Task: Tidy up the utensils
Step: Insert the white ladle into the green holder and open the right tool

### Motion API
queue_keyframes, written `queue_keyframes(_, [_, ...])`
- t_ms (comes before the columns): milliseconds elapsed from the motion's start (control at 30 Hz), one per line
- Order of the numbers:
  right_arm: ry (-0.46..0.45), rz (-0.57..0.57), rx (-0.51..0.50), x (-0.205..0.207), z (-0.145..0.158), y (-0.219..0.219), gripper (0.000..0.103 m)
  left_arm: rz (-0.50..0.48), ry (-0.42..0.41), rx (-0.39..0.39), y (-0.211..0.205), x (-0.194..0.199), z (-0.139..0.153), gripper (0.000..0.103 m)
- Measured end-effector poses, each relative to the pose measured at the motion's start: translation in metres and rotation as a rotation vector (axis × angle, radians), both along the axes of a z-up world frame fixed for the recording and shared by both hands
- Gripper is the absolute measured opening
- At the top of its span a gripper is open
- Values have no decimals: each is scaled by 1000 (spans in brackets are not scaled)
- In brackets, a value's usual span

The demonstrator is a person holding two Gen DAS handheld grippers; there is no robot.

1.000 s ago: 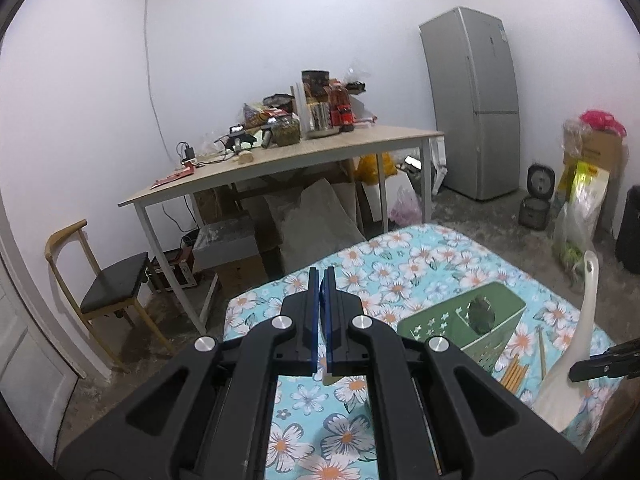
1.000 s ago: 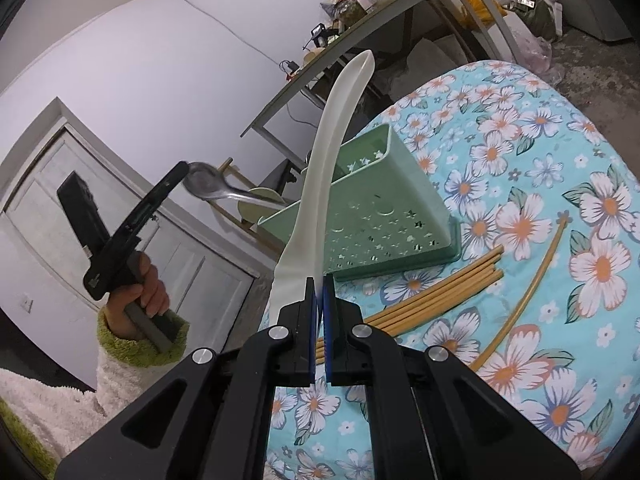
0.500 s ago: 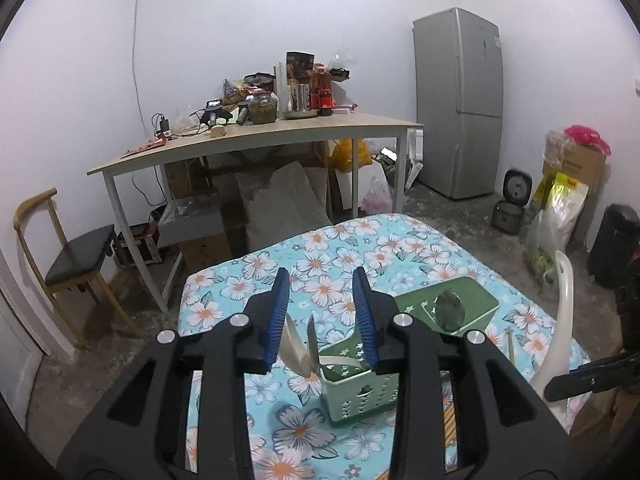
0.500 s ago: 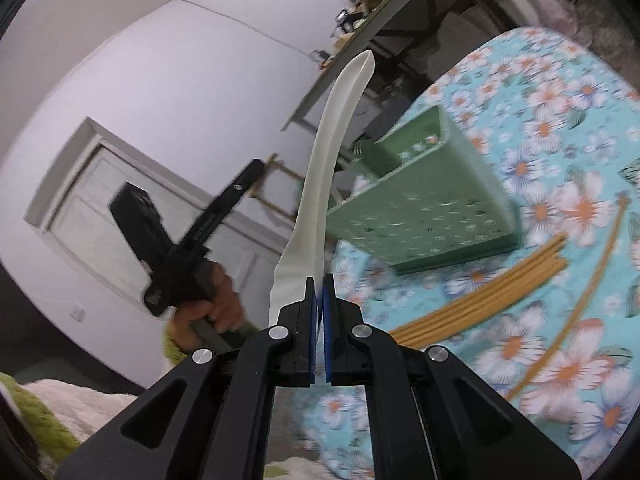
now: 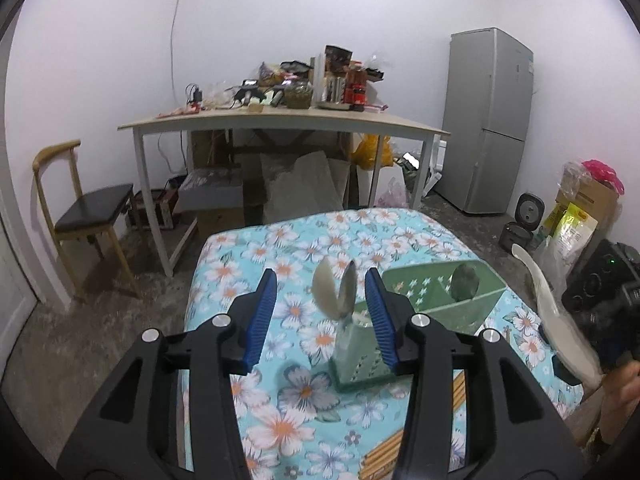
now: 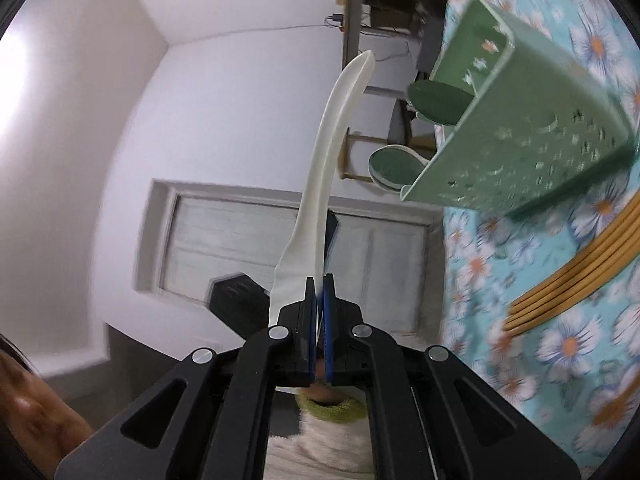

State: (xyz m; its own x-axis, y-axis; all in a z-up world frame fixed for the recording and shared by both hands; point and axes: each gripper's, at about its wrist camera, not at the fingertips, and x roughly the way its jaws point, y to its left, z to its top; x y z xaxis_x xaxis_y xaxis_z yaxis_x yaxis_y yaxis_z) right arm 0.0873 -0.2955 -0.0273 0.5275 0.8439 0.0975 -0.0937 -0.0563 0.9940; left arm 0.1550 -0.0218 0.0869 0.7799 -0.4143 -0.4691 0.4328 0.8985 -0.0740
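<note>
My left gripper (image 5: 320, 280) is over the floral-cloth table (image 5: 256, 248), its jaws opening with nothing pressed between the pads. Past them, a cream spoon (image 5: 325, 292) and a metal spoon (image 5: 347, 290) stand in the near end of the green utensil holder (image 5: 432, 300). Another spoon bowl (image 5: 464, 282) shows in its far compartment. My right gripper (image 6: 319, 284) is shut on the wide end of a long white spatula (image 6: 320, 184), which also shows at the right edge of the left wrist view as the spatula (image 5: 548, 308). The holder (image 6: 520, 148) appears tilted there.
Yellow chopsticks (image 6: 580, 260) lie on the cloth beside the holder, with their ends (image 5: 384, 456) near my left gripper. Beyond the table stand a cluttered desk (image 5: 280, 120), a wooden chair (image 5: 84, 208) and a grey fridge (image 5: 488, 120). A cream sleeve (image 6: 332, 440) sits behind the right gripper.
The left jaws went from shut to open, and the metal spoon they carried now stands in the holder. The right gripper rolled with the spatula still in it.
</note>
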Motion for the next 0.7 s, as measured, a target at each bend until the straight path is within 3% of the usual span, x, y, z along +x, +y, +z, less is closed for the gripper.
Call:
queue_keyframes(233, [113,19,217,6,-32,4,3,16,26,-10,6,3,-9,44])
queue_keyframes(700, [134,-24,450,24,-52,-5,3,12,45,14,1,6,-18,44])
